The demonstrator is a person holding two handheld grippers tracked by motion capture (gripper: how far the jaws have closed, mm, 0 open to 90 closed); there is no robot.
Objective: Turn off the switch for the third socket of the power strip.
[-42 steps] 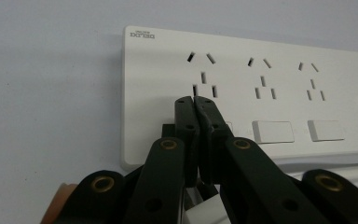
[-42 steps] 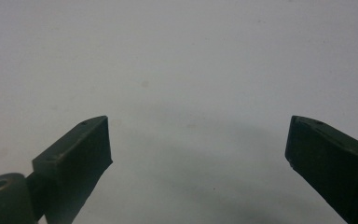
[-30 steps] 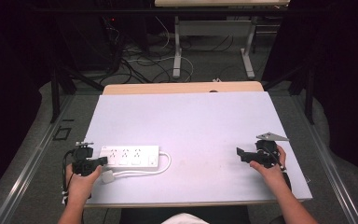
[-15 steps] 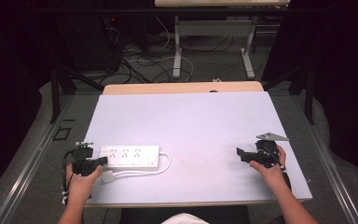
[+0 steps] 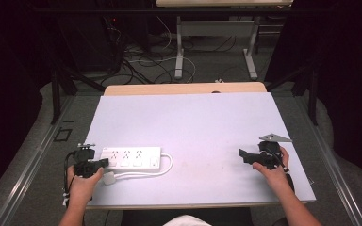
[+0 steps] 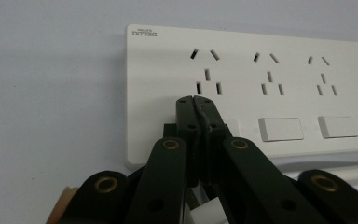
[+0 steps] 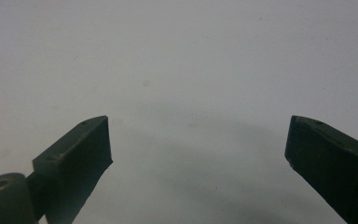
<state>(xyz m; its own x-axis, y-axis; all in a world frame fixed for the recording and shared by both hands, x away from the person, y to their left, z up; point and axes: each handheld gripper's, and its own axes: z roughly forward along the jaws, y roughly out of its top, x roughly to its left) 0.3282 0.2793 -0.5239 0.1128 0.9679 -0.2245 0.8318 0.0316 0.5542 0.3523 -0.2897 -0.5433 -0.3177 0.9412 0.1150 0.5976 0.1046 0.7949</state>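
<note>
At the table's near left corner: the white power strip (image 5: 131,157) is lying flat on the pale table (image 5: 193,122), its long side running across, three socket groups facing up.
Left tongs: the left tongs (image 6: 195,100) are resting with jaws pressed together, tips sitting on the strip's top face just below the first socket group and beside the first rocker switch (image 6: 230,127); nothing is being clamped between them.
Right tongs: the right tongs (image 5: 242,153) are hovering low over bare table at the near right, well apart from the strip, jaws spread wide and holding nothing.
Cord: the strip's white cord (image 5: 143,173) is looping back along the near edge toward a white plug (image 5: 108,178) lying close by the left hand (image 5: 81,183).
Done so far: the closed tips are reaching the switch row; that much looks settled.
Left to do: judging by the pose, the switch press is probably what is being worked on; whether the first switch is already flipped cannot be told.
</note>
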